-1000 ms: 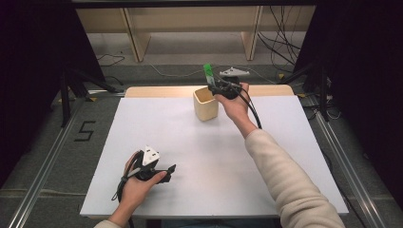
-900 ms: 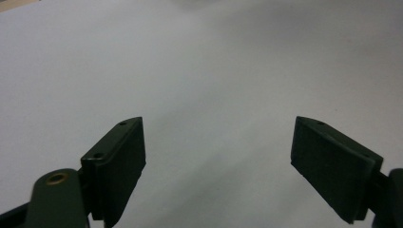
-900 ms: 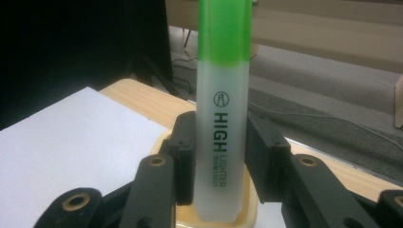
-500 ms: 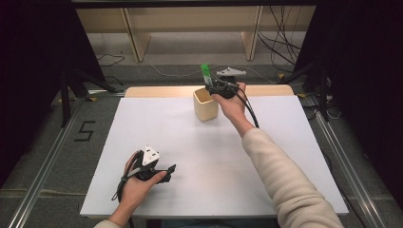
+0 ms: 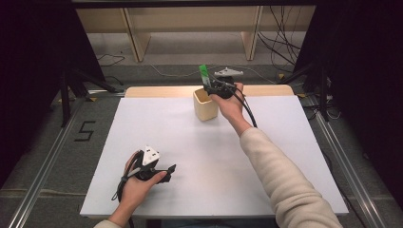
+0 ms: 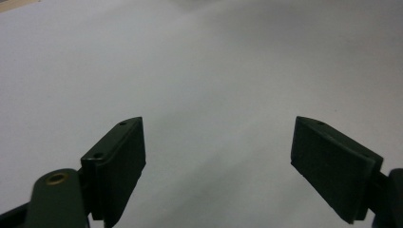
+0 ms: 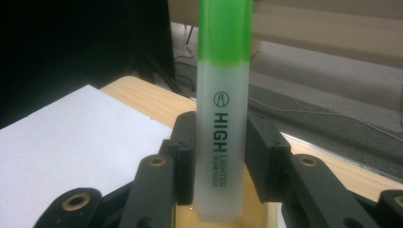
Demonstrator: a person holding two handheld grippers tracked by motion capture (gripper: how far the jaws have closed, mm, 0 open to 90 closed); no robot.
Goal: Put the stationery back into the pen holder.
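Reading "HIGH LIGHTER" on gripped green highlighter [image 7: 222, 109]

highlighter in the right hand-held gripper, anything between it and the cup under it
Nothing visible. The highlighter, clamped upright in the right hand-held gripper, hangs directly over the open mouth of the cup, which appears empty beneath it.

Matt white sheet-covered worktop [image 5: 199, 156] seen, pale wood edge bared at far side. Frosted translucent plastic highlighter with glossy green cap [image 7: 222, 114]; matt black plastic tongs [image 7: 221, 164] with brass-like rivets; smooth beige cup [image 5: 205, 105].
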